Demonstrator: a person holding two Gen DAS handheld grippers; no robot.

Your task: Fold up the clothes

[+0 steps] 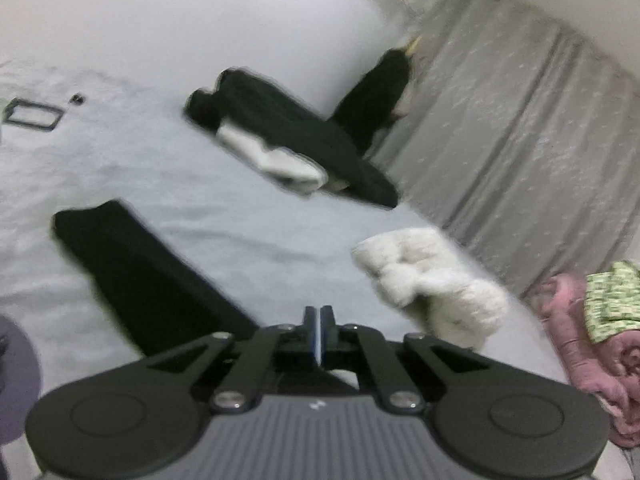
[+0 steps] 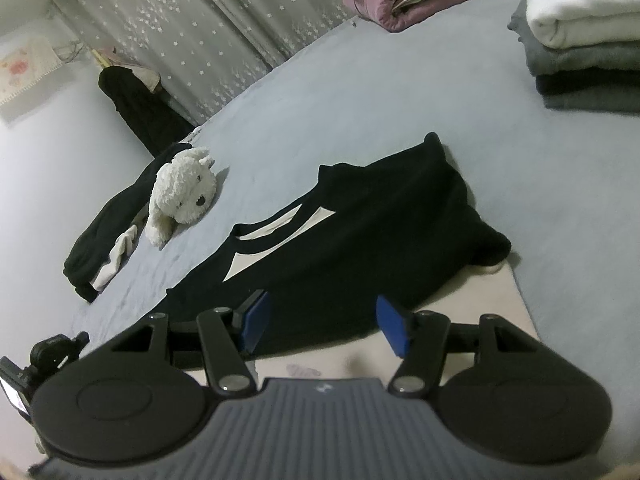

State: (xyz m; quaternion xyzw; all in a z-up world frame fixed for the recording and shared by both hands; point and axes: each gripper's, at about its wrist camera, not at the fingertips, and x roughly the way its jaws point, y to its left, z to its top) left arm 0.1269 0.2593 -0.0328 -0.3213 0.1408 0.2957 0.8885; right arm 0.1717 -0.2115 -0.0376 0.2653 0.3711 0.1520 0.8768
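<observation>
The left claw [image 1: 319, 316] has its pads pressed together on nothing, angled down over the bed [image 1: 160, 184], while the right claw [image 2: 320, 322] stands wide and empty, tilted down just short of the black sweatshirt [image 2: 360, 232]. That sweatshirt lies half folded on a beige board [image 2: 480, 304]. A folded stack [image 2: 580, 40] looks done; a crumpled dark garment [image 2: 108, 216] beside the plush dog [image 2: 180, 196] remains.

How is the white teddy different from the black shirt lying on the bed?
The white plush toy is fluffy and lumpy; the black shirt is smooth and spread flat. The toy is all white; the shirt is black with pale panels. The toy looks smaller than the shirt. Both lie on the grey bed.
</observation>
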